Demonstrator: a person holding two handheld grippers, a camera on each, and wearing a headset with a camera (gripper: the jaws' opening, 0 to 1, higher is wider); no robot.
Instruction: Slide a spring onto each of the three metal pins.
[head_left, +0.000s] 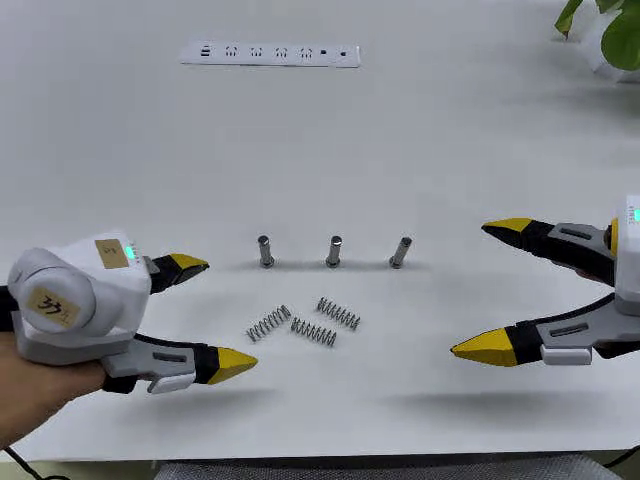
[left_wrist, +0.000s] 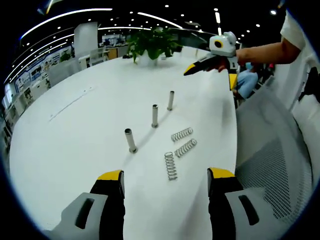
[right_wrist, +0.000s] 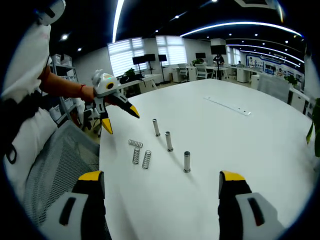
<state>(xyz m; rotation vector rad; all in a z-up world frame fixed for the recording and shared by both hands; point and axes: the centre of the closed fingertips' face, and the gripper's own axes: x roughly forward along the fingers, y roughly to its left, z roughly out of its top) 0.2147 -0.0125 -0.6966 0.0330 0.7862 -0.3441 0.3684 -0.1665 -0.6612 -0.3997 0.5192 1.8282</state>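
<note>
Three pins upright, bare, on counter | springs loose just before pins (handy to grab) | left gripper, right gripper flank pins, fingers spread, empty

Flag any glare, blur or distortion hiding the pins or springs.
Head view: even light, pins and springs sharp, faint shadows. Left gripper view: fisheye curves the table edge; springs legible. Right gripper view: same curving, bright ceiling strips, pins clear.

The left pin, middle pin, right pin stand bare in a row; left spring, middle spring, right spring lie loose before them
</note>
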